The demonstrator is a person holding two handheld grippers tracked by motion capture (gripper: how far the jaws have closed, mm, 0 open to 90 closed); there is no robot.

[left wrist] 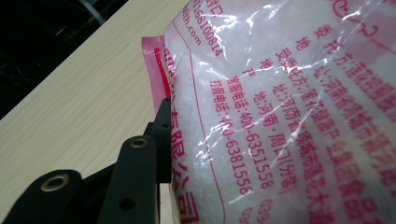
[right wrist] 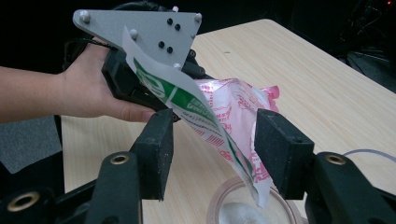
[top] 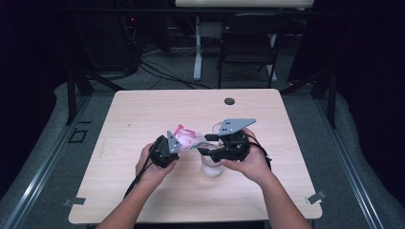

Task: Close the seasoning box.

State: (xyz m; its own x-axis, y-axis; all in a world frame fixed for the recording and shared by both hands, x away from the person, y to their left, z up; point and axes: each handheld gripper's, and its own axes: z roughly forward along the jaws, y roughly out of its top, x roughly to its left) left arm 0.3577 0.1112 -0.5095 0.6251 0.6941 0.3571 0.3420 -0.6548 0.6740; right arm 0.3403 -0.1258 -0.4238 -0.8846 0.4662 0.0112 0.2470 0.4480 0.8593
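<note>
It looks like a lab or recording studio rather than a home. A bare wooden table (top: 143, 114) stands alone on grey carpet (top: 43, 143), hemmed in by black curtains (top: 28, 71) on both sides. Metal rails (top: 38, 162) run along the floor beside it. Behind, cables (top: 162, 71) sprawl around a white desk leg (top: 197, 47), next to a black folding chair (top: 248, 43). Dark equipment with a small red light (top: 132, 20), perhaps electronics, sits in the back corner.
</note>
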